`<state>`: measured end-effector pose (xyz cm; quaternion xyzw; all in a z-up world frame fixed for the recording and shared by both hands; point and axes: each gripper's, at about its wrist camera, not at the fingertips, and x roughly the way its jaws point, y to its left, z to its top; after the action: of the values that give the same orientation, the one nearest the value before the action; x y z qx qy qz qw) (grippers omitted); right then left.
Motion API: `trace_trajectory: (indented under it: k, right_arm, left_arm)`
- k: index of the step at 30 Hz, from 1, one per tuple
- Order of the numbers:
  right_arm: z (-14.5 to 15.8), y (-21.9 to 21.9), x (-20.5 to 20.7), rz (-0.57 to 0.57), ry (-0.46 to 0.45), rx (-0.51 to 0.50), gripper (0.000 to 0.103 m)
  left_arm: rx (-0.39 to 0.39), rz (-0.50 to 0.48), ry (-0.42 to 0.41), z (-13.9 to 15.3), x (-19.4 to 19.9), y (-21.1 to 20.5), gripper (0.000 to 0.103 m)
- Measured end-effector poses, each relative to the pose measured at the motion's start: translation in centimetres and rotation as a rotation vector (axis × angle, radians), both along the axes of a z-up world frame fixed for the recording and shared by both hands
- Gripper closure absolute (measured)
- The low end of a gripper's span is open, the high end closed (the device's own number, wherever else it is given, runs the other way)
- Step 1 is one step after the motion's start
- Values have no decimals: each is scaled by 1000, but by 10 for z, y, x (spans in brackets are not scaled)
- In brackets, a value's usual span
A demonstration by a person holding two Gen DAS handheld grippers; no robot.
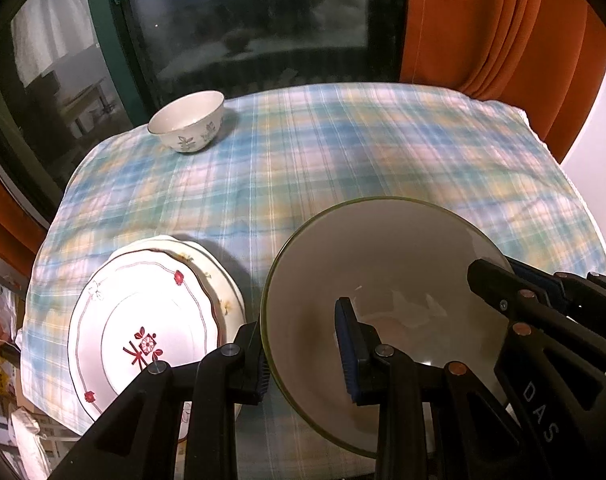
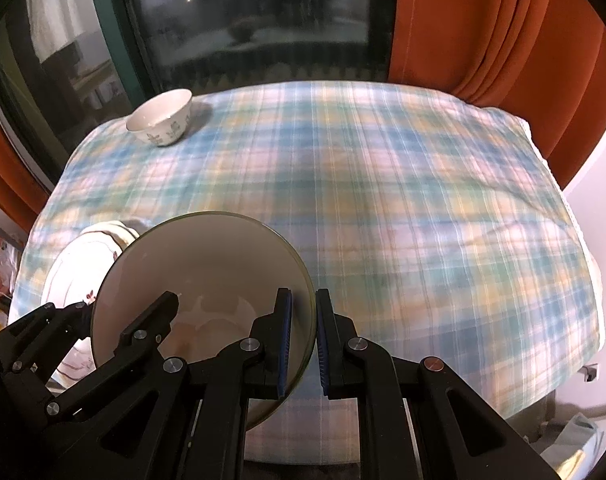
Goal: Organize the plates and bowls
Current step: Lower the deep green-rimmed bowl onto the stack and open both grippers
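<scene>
I have the big bowl (image 1: 387,304) pinched at two opposite points of its rim: my left gripper (image 1: 305,354) is clamped on the rim nearest the stack of plates (image 1: 143,320), one pad inside the wall and one outside, and my right gripper (image 2: 303,344) is clamped the same way on the rim farthest from those plates. Both sets of jaws are nearly closed, with only the thin wall between the pads. The bowl sits just beside the plates, above the checked cloth (image 2: 423,200); I cannot tell whether its foot touches the cloth.

I judge it to be glazed ceramic: rigid, fairly heavy for its width, smooth enough to slide in the pads, and liable to chip or break if it drops or knocks the plates. A rim hold on both sides looks the right one, since the wall is too wide to span. I would keep it level so neither pad creeps off the edge.

The small bowl (image 1: 187,122) stands well beyond the plates, near the window (image 1: 247,12).
</scene>
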<state>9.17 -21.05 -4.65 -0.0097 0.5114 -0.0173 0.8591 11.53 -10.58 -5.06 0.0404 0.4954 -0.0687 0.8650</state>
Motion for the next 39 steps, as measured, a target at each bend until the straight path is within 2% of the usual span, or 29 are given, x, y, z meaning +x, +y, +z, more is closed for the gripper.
trace_trajectory:
  k: [7,22,29,35,37,39]
  right_arm:
    - [-14,-2,1,-14,41,11,89]
    - [-24,-7,9,-26,53,18,87]
    - [-28,-7,10,-20,58,38,84]
    - [-30,-8,10,-21,72,67,82]
    - [-28,-7,9,-14,67,70,79]
    - [-23,-4,9,-4,47,62,78]
  left_arm:
    - [22,-7,34,-13,2,-2,76]
    - [27,-24,28,-16,3,-6,75]
    - [19,-23,33,-17,2,-9,68]
    - [-24,-50,52,-15,0,-9,50]
    - [-25,-45,41,-12,-1,-7,47]
    - [7,-22,6,-5,-1,-5,38]
